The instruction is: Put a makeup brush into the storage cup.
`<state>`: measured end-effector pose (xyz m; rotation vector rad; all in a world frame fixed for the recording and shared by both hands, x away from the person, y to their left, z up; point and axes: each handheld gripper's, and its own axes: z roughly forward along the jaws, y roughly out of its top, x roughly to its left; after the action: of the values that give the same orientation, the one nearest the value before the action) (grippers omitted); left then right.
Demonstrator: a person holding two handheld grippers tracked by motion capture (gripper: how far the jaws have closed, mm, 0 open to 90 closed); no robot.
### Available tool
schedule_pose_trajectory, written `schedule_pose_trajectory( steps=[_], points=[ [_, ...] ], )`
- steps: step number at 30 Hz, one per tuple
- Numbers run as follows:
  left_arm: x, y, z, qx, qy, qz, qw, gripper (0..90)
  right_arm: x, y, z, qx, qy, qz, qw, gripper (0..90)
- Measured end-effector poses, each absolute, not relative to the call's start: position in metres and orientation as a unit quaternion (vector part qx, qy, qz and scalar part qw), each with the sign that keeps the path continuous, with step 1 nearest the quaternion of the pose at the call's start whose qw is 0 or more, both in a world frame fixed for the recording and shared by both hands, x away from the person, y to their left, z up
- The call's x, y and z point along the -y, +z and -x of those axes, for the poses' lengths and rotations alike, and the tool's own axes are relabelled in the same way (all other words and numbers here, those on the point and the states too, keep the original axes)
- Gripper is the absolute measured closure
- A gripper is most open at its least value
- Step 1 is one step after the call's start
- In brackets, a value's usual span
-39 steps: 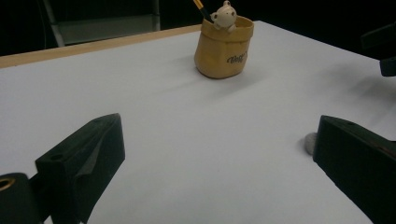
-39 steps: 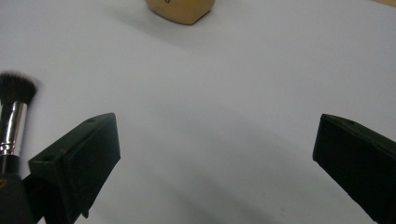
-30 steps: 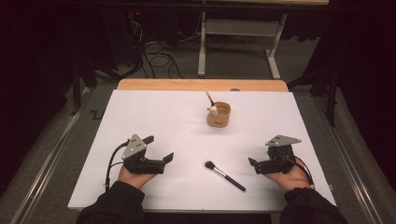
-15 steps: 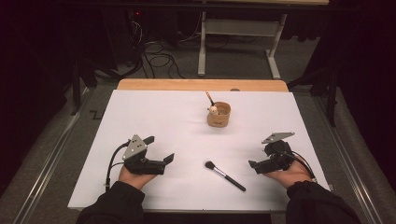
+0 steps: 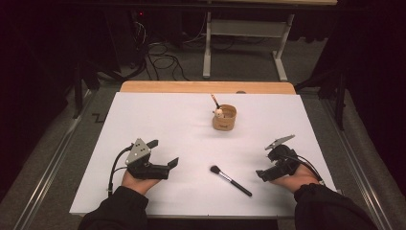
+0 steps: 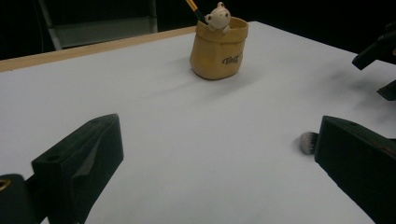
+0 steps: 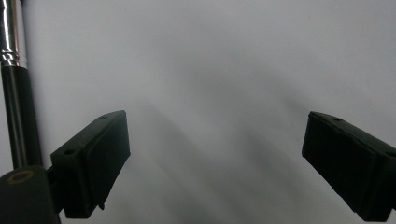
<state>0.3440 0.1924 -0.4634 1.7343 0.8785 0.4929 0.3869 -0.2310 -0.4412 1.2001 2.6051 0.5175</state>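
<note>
**Makeup brush flat on white sheet, between two spread grippers**

Handling, judged: makeup brush likely light; black handle and shiny metal ferrule stiff, smooth, prone to slip or roll; pale bristle head soft, easily crushed. Best grip: across black handle just behind ferrule, not on bristles.

High view. Landmark: tan pouch-shaped holder, far centre of white sheet, one pencil-like stick and small animal figure in it. Brush well nearer the person than holder, lying flat, bristle end toward left gripper, handle end angled toward right gripper. Both grippers nearer than holder, resting low at near edge, one either side of brush. Neither touching brush. Left jaws spread wide; right jaws spread too, pointing toward handle end, near it but apart.

Left gripper view. Holder upright, far ahead, between the two jaws. Jaws spread, nothing between them but bare sheet. Bristle tip on the sheet just beside right-hand jaw, rest hidden behind it.

Right gripper view. Jaws spread wide, empty sheet between. Handle and ferrule run up the far left edge, outside left-hand jaw, not between the jaws. Contact with jaw: cannot tell.
</note>
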Motion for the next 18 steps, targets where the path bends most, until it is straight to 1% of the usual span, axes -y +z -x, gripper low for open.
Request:
schedule_pose_trajectory(
  steps=[13,16,17,18],
  points=[
    [-0.192,-0.464,-0.344,-0.37,0.206,-0.729,0.538,1.8,0.226,-0.437,-0.387,-0.894,0.161,-0.406,0.105,9.4],
    [-0.192,-0.464,-0.344,-0.37,0.205,-0.729,0.539,1.8,0.222,-0.435,-0.385,-0.896,0.159,-0.402,0.101,12.1],
    [-0.192,-0.464,-0.344,-0.371,0.204,-0.728,0.54,1.8,0.218,-0.434,-0.384,-0.901,0.157,-0.392,0.098,14.6],
    [-0.192,-0.464,-0.344,-0.371,0.204,-0.728,0.54,1.8,0.218,-0.434,-0.384,-0.901,0.157,-0.392,0.098,14.6]
  ],
)
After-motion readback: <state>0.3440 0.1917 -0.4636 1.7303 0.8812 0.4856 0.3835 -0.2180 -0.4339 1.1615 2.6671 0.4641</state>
